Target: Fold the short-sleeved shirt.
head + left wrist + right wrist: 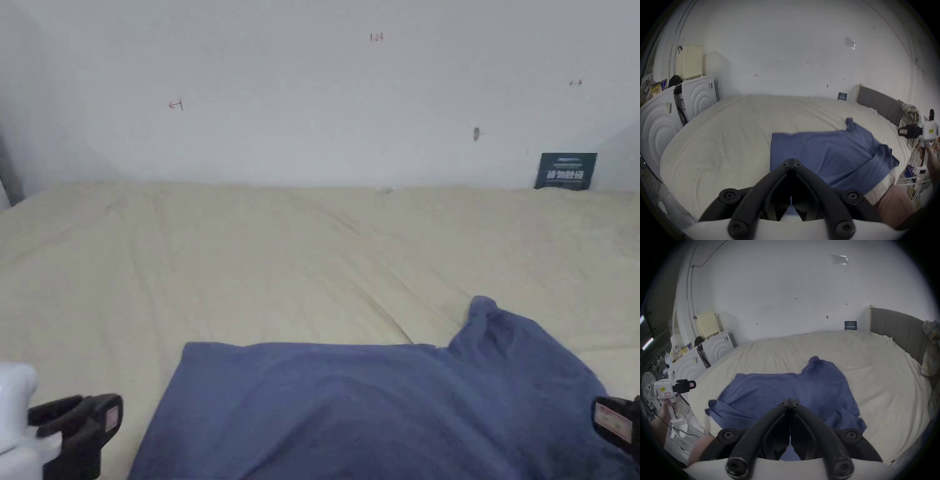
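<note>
White walls stand behind the big cream bed [250,262], where the blue shirt [375,406] lies bunched at 5 o'clock, and with my left claw [791,163] and right claw [789,402] both closed on nothing, I might grab only one layer and drag it crooked.

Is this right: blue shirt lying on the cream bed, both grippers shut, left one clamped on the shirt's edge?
Not quite. The left gripper is shut but holds nothing: in the head view it hangs over bare sheet, apart from the blue shirt. The rest stands: the shirt lies on the cream bed, and the right gripper is shut too, as its own view shows.
</note>
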The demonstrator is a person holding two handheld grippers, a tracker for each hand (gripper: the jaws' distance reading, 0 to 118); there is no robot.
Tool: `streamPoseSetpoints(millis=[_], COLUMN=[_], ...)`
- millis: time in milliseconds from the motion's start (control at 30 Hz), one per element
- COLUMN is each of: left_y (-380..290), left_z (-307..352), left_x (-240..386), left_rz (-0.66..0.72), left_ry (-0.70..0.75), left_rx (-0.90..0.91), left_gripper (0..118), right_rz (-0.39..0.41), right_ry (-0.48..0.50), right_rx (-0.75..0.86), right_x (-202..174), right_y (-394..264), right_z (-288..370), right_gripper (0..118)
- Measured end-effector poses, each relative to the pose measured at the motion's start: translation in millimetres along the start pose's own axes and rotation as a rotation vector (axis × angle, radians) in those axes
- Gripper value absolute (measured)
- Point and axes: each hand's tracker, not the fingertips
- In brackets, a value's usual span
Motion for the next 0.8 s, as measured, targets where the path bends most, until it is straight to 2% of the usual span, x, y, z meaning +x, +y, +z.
streamPoseSetpoints(millis=[133,233,333,367,400,467,533,600,733,767,800], left_y=[54.1,74.5,80.4,80.9,80.2,75.1,71.1,68.5,57.5,55.5,53.3], left_z=[-81.4,-167.6,-234.9,-253.2,-269.6,-297.6,-312.6,-329.2,-336.6,-338.9,-342.4], left_x=[-23.9,-46.4,-58.3,-62.8,-69.6,-75.7,-77.5,-75.1,-66.4,-64.2,-69.8], left_rz=[0.06,0.043,0.02,0.02,0.039,0.073,0.052,0.005,-0.034,-0.029,-0.014], left_ry=[-0.003,-0.055,-0.016,-0.033,-0.045,-0.047,0.019,0.026,0.033,0.036,0.023], left_rx=[-0.115,-0.3,-0.399,-0.428,-0.44,-0.508,-0.55,-0.585,-0.625,-0.624,-0.631], left_gripper=[0,0,0,14,43,118,114,114,114,111,97], right_rz=[0.002,0.017,0.0,-0.01,-0.02,-0.033,-0.017,0.045,0.014,-0.003,-0.003], right_ry=[0.02,0.008,0.017,0.018,0.021,0.016,-0.003,-0.052,-0.024,-0.015,-0.02], right_rx=[-0.013,-0.033,-0.065,-0.074,-0.087,-0.106,-0.109,-0.108,-0.139,-0.146,-0.149], right_x=[-2.0,-2.4,0.7,2.1,4.1,7.5,11.0,11.3,16.1,17.8,17.3], right_y=[9.4,13.2,13.7,13.3,12.7,11.2,8.4,6.5,3.1,2.7,1.5], right_z=[-16.8,-28.0,-38.0,-40.8,-44.0,-50.1,-55.5,-60.8,-72.6,-74.9,-77.5], right_gripper=[0,0,0,0,0,0,0,0,0,0,0])
